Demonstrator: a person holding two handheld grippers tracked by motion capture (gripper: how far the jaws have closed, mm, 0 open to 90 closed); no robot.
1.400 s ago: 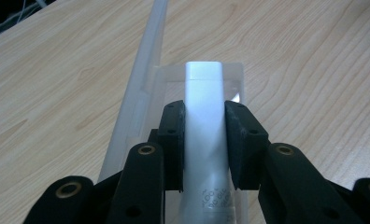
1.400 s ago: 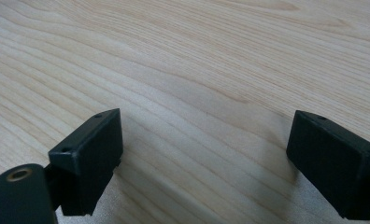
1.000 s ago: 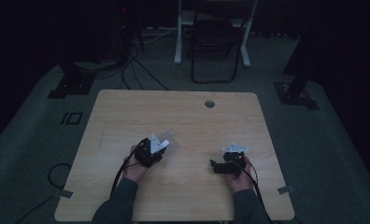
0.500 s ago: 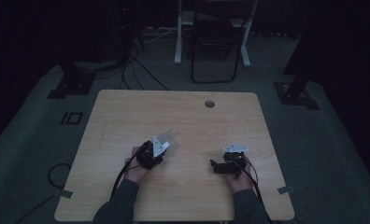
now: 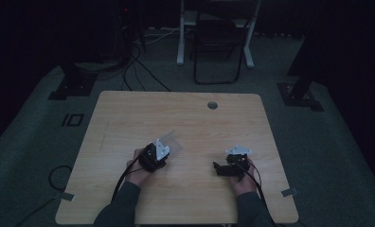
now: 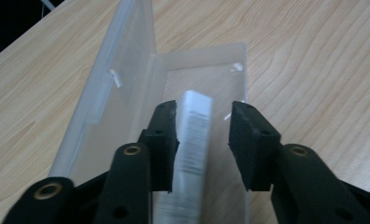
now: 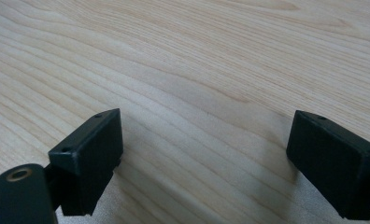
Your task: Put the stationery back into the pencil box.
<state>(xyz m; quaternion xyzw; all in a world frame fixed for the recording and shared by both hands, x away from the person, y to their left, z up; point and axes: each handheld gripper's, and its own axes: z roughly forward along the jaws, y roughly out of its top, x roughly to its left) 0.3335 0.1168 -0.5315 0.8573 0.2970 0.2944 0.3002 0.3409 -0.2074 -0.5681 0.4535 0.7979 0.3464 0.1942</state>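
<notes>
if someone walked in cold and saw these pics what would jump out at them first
The clear plastic case lying open on the lit wooden table, just ahead of the left gripper, in a dark room. In the left gripper view a white printed stick-shaped item lies in the case between the jaws, touching one, with a gap to the other. The right gripper hovers wide open over bare wood.

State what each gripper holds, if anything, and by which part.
Left gripper: open around a white labelled strip in the clear plastic case, not clamping it. Right gripper: open, holding nothing.
</notes>
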